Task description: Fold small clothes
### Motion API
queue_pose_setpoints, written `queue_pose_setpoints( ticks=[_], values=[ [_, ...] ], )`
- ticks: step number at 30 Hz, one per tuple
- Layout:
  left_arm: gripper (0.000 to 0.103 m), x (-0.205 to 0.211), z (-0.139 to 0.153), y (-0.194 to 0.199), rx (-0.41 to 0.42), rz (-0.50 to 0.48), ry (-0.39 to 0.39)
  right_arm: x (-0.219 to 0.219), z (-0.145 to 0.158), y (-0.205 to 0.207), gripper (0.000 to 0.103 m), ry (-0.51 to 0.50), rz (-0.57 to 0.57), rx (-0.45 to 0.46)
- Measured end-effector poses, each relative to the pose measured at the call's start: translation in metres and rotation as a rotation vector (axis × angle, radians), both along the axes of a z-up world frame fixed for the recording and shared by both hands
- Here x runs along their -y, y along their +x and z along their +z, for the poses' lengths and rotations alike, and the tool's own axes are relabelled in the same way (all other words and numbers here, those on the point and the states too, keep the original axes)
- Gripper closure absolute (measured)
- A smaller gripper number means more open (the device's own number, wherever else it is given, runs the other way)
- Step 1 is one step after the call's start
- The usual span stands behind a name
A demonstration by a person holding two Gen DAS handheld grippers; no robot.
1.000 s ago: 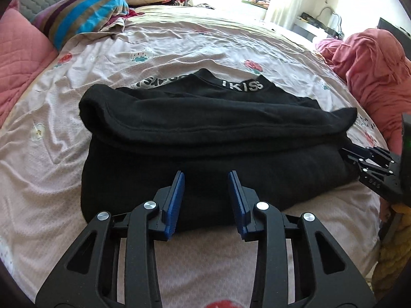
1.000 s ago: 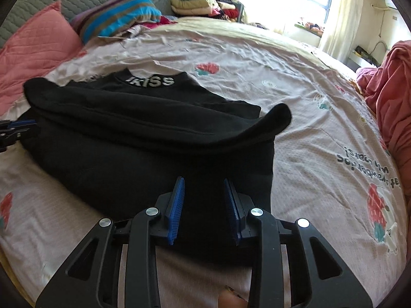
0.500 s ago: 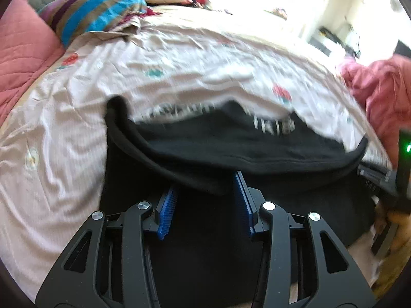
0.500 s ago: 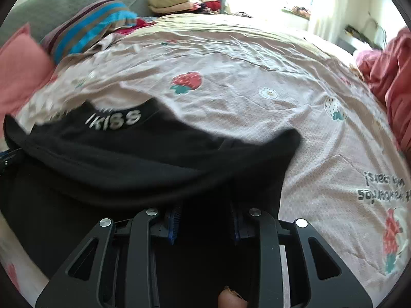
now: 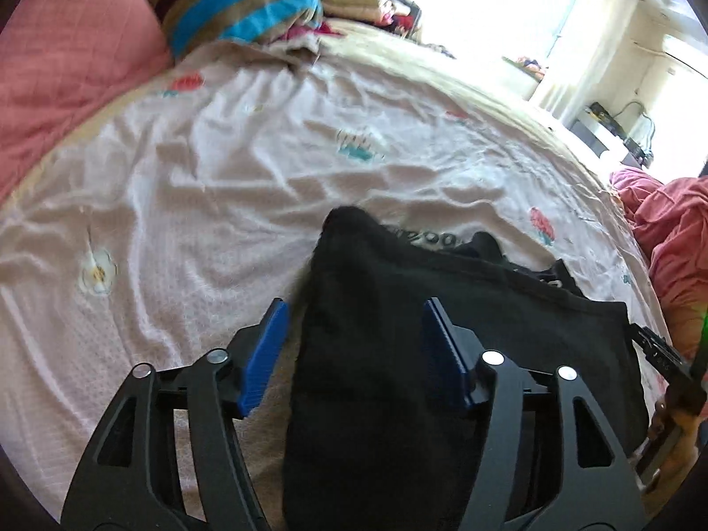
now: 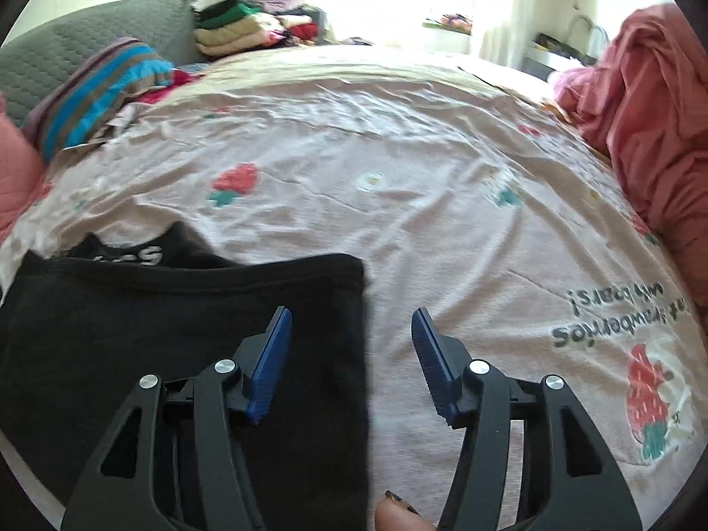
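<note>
Pink strawberry bedsheet (image 6: 442, 203) now holds the black top (image 6: 186, 332) folded over, both left gripper (image 5: 354, 345) and right gripper (image 6: 352, 349) gone wide, letting go, so this fold looks done.

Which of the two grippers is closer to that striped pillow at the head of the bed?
Left, I'd judge. The left gripper straddles the black garment's edge on the striped pillow's side; the right gripper straddles the opposite edge, farther away.

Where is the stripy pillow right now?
The stripy pillow lies at the far left of the bed in the right wrist view, in front of the grey headboard cushion and left of the stack of folded clothes.
</note>
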State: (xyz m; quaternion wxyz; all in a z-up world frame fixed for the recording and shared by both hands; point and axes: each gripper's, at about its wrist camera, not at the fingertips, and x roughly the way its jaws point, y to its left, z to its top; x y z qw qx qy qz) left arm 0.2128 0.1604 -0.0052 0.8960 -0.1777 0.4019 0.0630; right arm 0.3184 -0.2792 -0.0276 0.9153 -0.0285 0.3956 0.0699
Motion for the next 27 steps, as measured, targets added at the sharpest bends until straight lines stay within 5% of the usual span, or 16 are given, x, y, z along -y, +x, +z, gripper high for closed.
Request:
queue_pose_setpoints(
  ticks=[4, 6, 7, 8, 9, 16, 22, 27],
  values=[
    [0.047, -0.001, -0.01, 0.004, -0.031, 0.004, 0.007, 0.008, -0.013, 0.011, 0.05, 0.066, 0.006, -0.1],
    [0.051, 0.004, -0.011, 0.004, -0.027, -0.014, 0.019, 0.009, -0.015, 0.011, 0.065, 0.102, 0.024, -0.109],
    [0.059, 0.006, -0.012, 0.005, -0.024, -0.026, 0.019, 0.009, -0.016, 0.01, 0.078, 0.126, 0.038, -0.113],
    [0.085, 0.009, -0.012, 0.006, -0.023, -0.038, 0.028, 0.008, -0.016, 0.009, 0.09, 0.129, 0.037, -0.11],
    [0.099, 0.01, -0.012, 0.006, -0.021, -0.039, 0.045, 0.007, -0.015, 0.007, 0.095, 0.13, 0.036, -0.101],
    [0.099, 0.017, 0.017, -0.003, 0.087, -0.049, 0.15, 0.012, 0.01, -0.005, 0.096, 0.133, 0.004, 0.023],
    [0.099, 0.018, -0.007, 0.003, -0.003, -0.037, 0.186, 0.015, -0.016, 0.005, 0.095, 0.127, -0.041, -0.087],
    [0.096, 0.023, -0.008, -0.003, -0.004, -0.031, 0.211, 0.01, -0.018, -0.007, 0.089, 0.08, -0.041, -0.068]
  ],
)
